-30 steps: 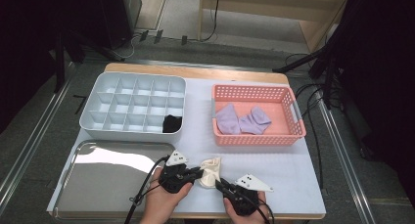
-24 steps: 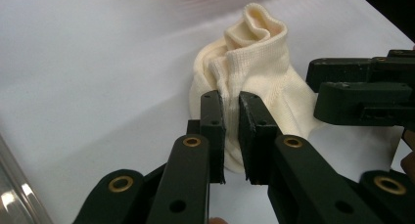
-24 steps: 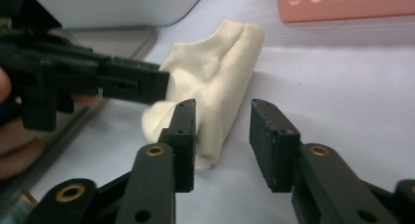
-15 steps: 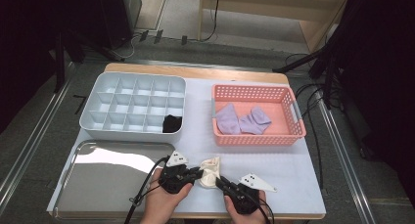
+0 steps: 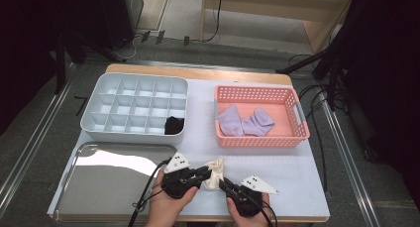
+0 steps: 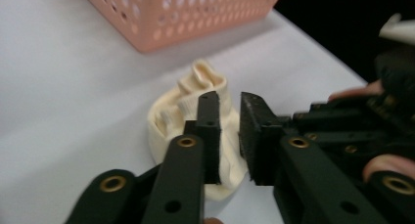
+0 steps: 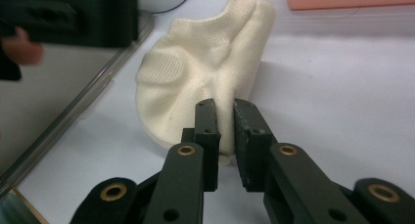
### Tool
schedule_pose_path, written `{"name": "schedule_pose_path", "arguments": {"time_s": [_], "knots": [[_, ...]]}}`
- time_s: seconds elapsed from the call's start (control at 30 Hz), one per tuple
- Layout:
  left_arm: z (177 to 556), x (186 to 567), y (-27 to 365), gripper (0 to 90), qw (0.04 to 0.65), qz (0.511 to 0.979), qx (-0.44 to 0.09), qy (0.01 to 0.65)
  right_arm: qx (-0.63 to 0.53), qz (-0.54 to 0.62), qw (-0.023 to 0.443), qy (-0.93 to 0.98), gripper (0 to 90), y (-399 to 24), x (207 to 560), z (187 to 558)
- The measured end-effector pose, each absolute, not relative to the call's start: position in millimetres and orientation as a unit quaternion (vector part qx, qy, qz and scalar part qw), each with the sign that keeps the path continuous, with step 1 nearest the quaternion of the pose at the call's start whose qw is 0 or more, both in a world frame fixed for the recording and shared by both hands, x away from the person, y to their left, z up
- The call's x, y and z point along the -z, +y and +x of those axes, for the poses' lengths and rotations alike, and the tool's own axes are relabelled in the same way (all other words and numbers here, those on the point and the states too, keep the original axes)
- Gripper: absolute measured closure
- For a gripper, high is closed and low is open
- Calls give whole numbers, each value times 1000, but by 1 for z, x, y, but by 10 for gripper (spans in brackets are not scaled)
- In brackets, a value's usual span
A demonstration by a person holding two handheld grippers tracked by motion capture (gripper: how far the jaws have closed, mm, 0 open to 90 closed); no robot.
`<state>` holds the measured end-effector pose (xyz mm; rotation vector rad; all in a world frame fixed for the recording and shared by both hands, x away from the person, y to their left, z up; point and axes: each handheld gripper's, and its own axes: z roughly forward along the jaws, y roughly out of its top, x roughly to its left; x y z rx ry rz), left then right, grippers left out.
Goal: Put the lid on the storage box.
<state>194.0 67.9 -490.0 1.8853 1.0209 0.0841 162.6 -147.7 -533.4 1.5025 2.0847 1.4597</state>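
A cream sock (image 5: 214, 171) lies bunched on the white table near its front edge, between my two grippers. My left gripper (image 5: 205, 174) reaches it from the left. Its jaws have just been closing, and a fold of the cream sock (image 6: 193, 94) sits pinched between the pads of the left gripper (image 6: 229, 109). My right gripper (image 5: 223, 183) comes in from the lower right. In the right gripper view the right gripper (image 7: 224, 109) is shut on the near edge of the cream sock (image 7: 205, 57).
A pink basket (image 5: 257, 140) at the right holds two lilac socks (image 5: 245, 122). A grey compartment tray (image 5: 94, 119) at the left has a black sock (image 5: 173, 125) in its front right cell. A shiny metal tray (image 5: 109, 187) lies beside the left hand.
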Motion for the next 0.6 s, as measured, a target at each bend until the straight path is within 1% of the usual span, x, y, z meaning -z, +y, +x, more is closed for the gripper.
{"name": "schedule_pose_path", "arguments": {"time_s": [0.1,0.13,0.23,0.37,0.43,0.47,0.53,0.57,0.6], "knots": [[200,503,63,879,447,784,-17,430,-492,500,95,706,811,-148,532,162],[201,507,62,886,439,788,-9,431,-493,496,96,709,811,-148,532,162],[202,511,60,900,426,795,-12,432,-490,483,101,718,796,-150,530,160],[205,512,62,900,424,794,-4,436,-514,486,101,700,713,-156,525,160],[205,512,61,900,424,794,-2,436,-516,490,105,695,656,-156,525,163],[205,512,61,900,423,794,-2,436,-512,496,90,696,631,-155,526,167],[205,512,61,900,423,795,-2,435,-501,501,48,704,621,-152,531,173],[205,512,61,900,423,795,-1,435,-502,504,29,702,647,-151,533,175],[205,512,61,900,421,795,-1,435,-510,509,23,693,685,-151,534,174]]}}
